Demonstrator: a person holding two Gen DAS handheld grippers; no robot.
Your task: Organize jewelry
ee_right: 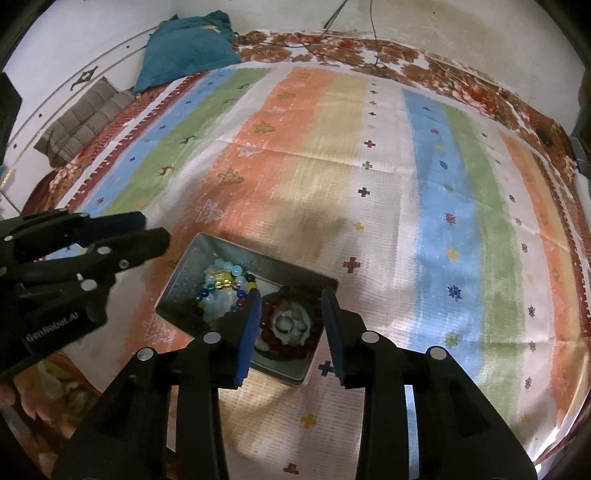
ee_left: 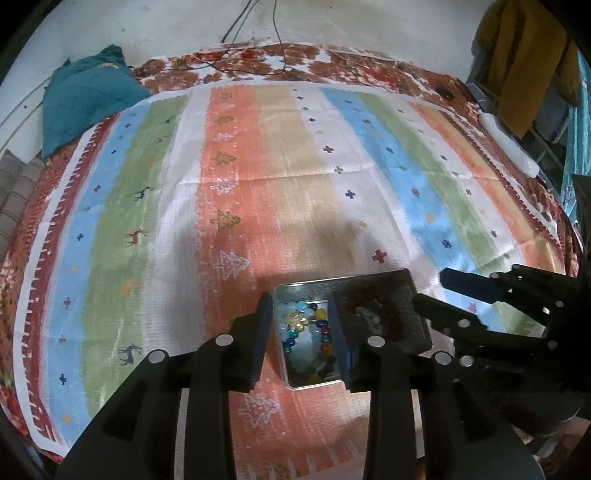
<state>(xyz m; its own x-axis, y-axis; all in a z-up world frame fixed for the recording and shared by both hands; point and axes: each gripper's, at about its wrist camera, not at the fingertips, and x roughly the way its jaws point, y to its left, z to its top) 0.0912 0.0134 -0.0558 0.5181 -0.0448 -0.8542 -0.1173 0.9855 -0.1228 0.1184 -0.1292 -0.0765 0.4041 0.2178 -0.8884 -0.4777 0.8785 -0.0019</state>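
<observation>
hovering over the metal tin [ee_right: 295, 376], both grippers empty: left gripper [ee_left: 301, 338] fingers apart above the glass beads [ee_left: 306, 332], right gripper [ee_right: 290, 334] apart over the red bracelet [ee_right: 273, 343]. looks like the sorting is mostly done. next move probably needs a clean lift away.

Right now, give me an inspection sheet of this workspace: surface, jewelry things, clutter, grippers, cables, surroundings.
Surface: striped cloth with tree and cross motifs, over a floral bedspread.
Job's things: open metal tin; multicolored bead bracelets at one end, dark red bead bracelet ringing a silvery ring at the other.
Clutter: teal cloth, striped pillow.
Grippers: left gripper and right gripper both open over the tin.
Cables: dark wires at the far edge.
Surroundings: white wall, hanging mustard garment.
</observation>
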